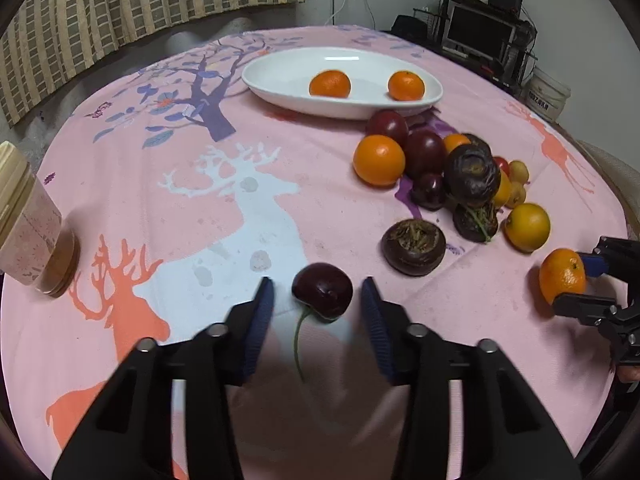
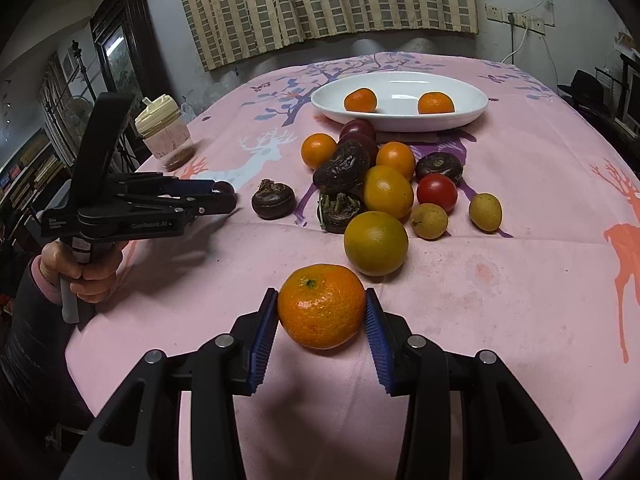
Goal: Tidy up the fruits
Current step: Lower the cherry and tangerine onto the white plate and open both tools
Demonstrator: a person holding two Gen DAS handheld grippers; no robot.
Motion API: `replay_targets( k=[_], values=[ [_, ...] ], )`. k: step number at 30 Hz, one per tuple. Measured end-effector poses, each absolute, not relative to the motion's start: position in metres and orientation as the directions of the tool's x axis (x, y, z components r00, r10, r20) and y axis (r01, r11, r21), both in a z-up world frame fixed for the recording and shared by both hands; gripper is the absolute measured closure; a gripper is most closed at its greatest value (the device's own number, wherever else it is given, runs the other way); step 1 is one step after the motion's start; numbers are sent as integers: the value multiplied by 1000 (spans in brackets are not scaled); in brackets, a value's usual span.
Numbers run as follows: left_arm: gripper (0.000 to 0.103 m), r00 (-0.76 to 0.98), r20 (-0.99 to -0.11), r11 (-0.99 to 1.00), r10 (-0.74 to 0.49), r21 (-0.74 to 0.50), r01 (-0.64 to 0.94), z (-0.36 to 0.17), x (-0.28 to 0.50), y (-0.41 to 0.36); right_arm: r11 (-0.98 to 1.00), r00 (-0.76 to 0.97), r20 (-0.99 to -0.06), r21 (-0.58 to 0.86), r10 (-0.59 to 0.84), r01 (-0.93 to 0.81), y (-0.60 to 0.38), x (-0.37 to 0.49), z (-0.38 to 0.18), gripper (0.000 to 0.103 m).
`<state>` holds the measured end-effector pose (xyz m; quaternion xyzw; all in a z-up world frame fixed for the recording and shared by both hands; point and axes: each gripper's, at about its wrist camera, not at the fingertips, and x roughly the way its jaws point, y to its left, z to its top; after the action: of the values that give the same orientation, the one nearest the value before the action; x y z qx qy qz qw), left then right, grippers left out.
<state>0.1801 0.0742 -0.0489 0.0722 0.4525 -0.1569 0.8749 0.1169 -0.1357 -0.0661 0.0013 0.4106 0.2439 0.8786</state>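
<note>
Fruits (image 2: 376, 196) on pink deer tablecloth (image 2: 520, 280)

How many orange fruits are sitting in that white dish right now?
2. One mandarin lies toward the left end of the white dish, the other nearer the middle-right, apart from each other. Nothing else shows in the dish.
</note>
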Motion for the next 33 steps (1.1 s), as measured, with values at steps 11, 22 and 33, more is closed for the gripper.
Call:
replay_targets(
  k=[11, 22, 33],
  values=[
    [73, 618, -719, 940, -319, -158, 302, -1, 193, 88, 851, 604, -618, 234, 503, -470, -151, 144, -26, 60],
    [73, 634, -711, 953, -304, -233, 196, 26, 333, 35, 937, 699, -625, 226, 348, -265, -174, 335, -17, 60],
    [28, 611, -774, 985, -169, -161, 68, -6, 377, 24, 944, 657, -679, 202, 326, -259, -173, 363, -33, 41]
  ],
)
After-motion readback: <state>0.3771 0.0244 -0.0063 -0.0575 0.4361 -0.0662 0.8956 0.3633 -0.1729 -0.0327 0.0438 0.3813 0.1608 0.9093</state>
